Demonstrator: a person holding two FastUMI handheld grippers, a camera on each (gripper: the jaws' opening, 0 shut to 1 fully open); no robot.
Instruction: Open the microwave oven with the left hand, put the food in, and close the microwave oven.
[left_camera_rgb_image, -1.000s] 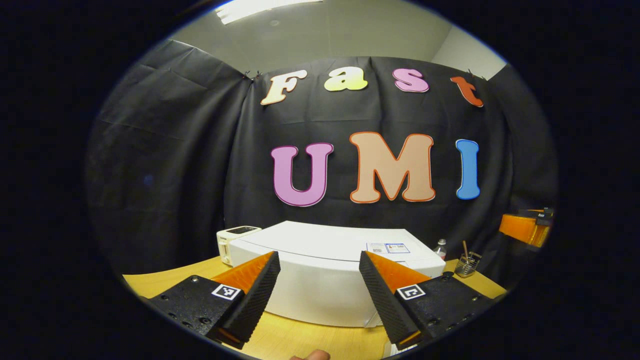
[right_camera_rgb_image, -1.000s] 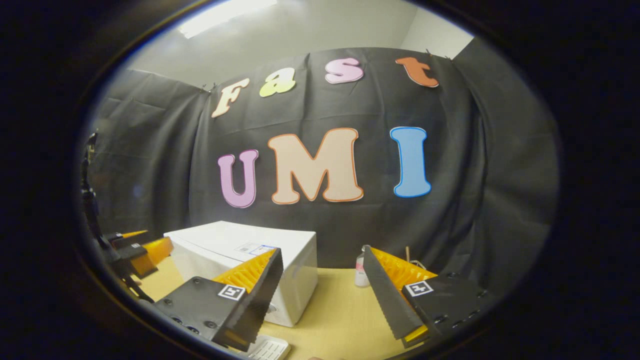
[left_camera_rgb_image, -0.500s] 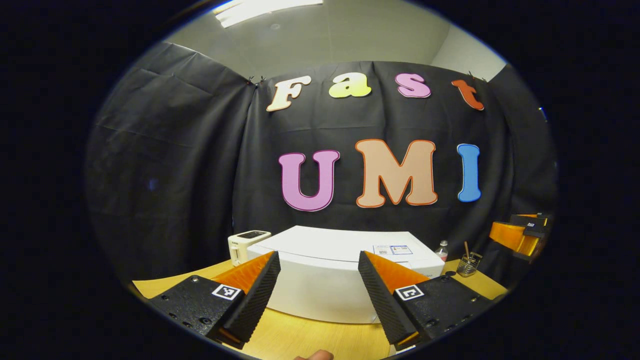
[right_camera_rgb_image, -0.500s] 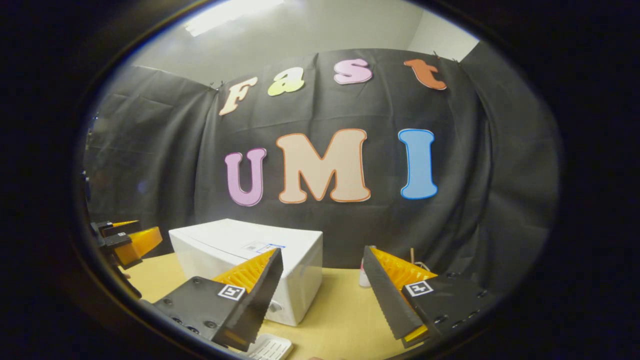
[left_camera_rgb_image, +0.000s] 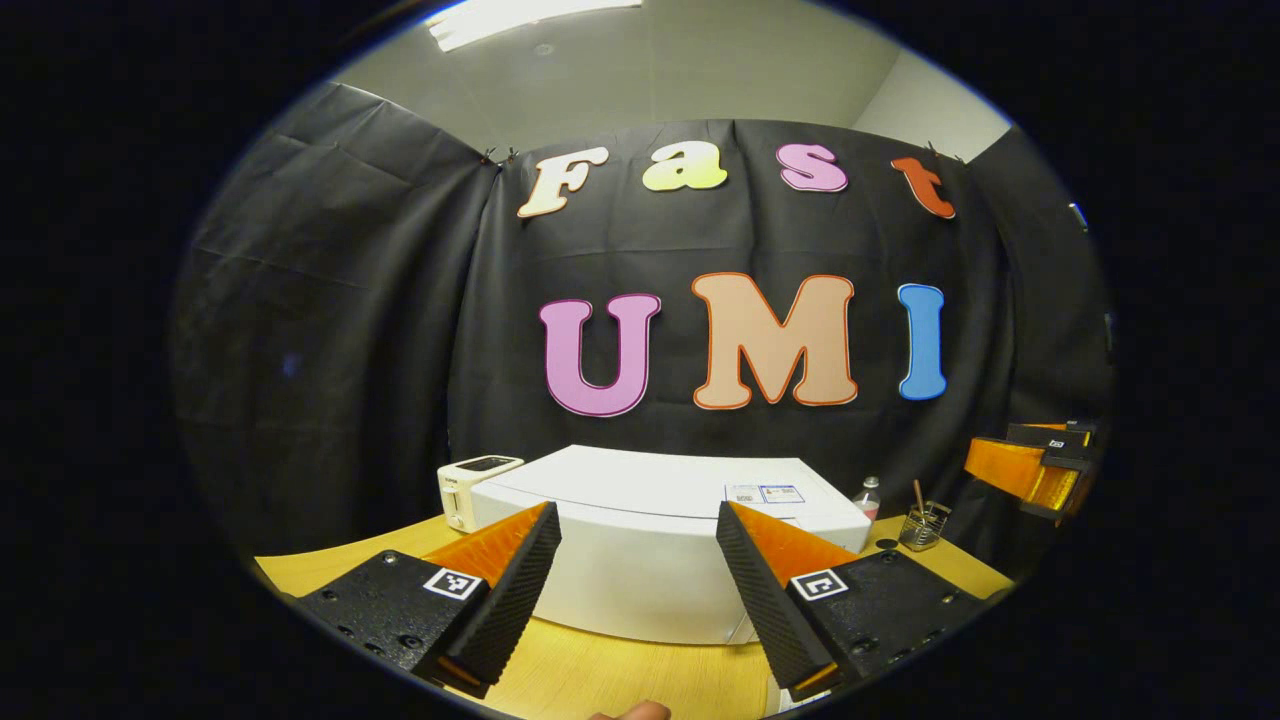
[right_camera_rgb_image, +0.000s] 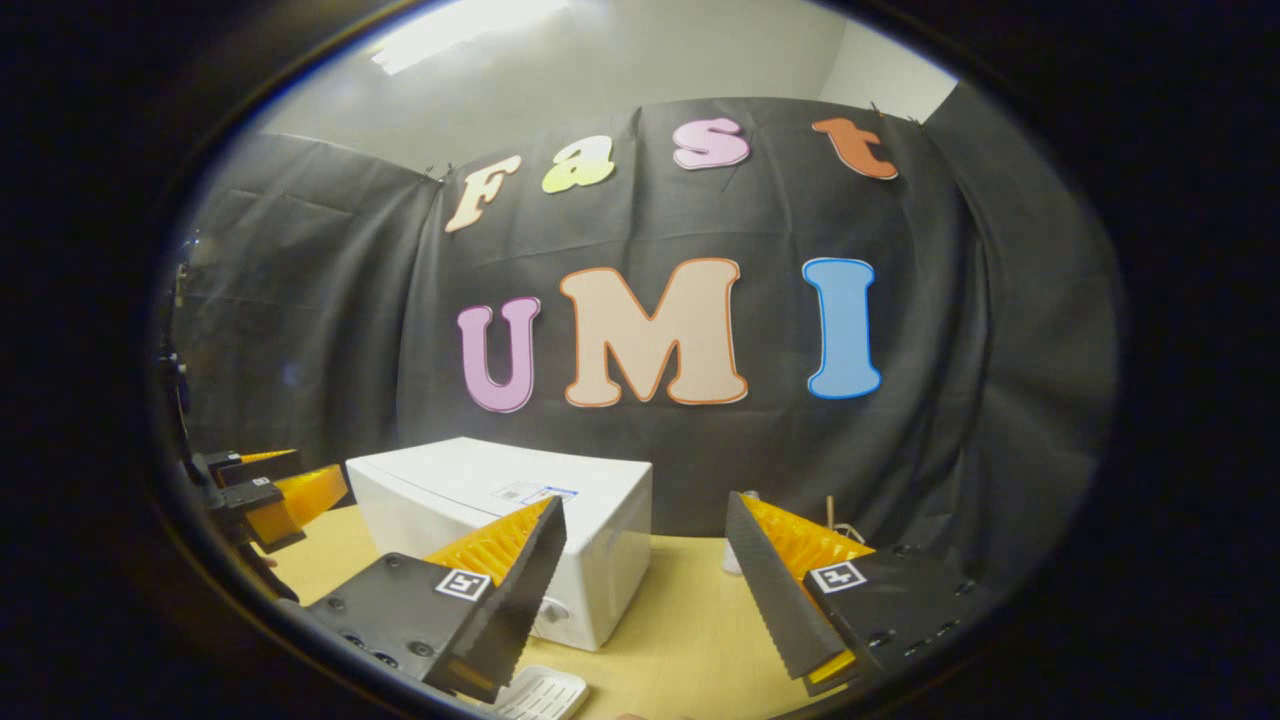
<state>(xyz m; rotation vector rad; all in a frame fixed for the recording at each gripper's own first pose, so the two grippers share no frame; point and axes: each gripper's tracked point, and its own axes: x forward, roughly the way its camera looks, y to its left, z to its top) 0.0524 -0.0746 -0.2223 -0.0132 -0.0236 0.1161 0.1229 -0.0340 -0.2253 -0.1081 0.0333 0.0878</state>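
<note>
The microwave oven (left_camera_rgb_image: 660, 545) is seen standing on the yellow wooden table (left_camera_rgb_image: 610, 675), at about 12 o'clock from the left gripper (left_camera_rgb_image: 638, 585) and framed between its 2 fingers. In the right gripper view the same microwave oven (right_camera_rgb_image: 500, 530) is placed at about 10 o'clock from the right gripper (right_camera_rgb_image: 645, 590). A white toaster (left_camera_rgb_image: 470, 490) is set just beside the oven at its 9 o'clock side in the left gripper view. At the oven's 3 o'clock side a small clear bottle (left_camera_rgb_image: 866, 497) and a wire cup holding sticks (left_camera_rgb_image: 922, 525) are found near the black cloth wall (left_camera_rgb_image: 330, 350). A white ribbed object (right_camera_rgb_image: 540, 692) is lying on the table at 6 o'clock in the right gripper view. No object is seen between the left gripper and the oven.

The oven is a plain white box with a small printed label (left_camera_rgb_image: 765, 493) on its top; its door is shut. Its long axis is laid across the left gripper view, from 9 to 3 o'clock, with the broad front face turned toward that gripper.

Both grippers are held wide apart at the fingers, and nothing is gripped by either. The right gripper (left_camera_rgb_image: 1030, 470) is also seen at 3 o'clock in the left gripper view, and the left gripper (right_camera_rgb_image: 285, 492) at 9 o'clock in the right gripper view.
</note>
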